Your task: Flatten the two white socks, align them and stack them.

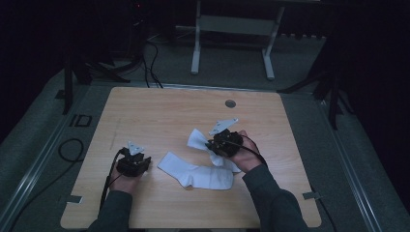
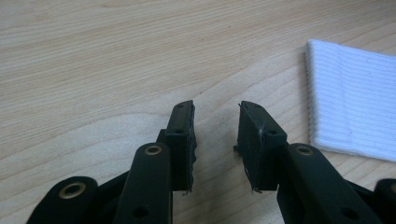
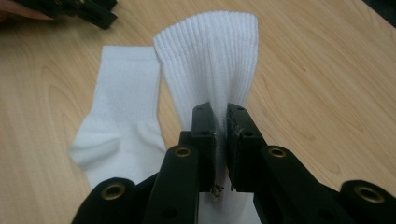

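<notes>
My right gripper pinches one sock: soft, light, limp, best held at its ribbed cuff. My left gripper waits open beside the flat sock.

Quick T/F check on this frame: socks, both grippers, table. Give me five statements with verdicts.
1. The right gripper is clamped on a white sock. True.
2. The left gripper holds the other sock. False: its jaws stand apart with nothing but bare table between them.
3. A second white sock lies flat on the table between the two hands. True.
4. The held sock's ribbed cuff points away from the right gripper, fanned out past its jaws. True.
5. The left gripper rests on top of the flat sock. False: it sits beside it, and the sock's ribbed edge lies off to one side of its jaws in the left gripper view.
</notes>
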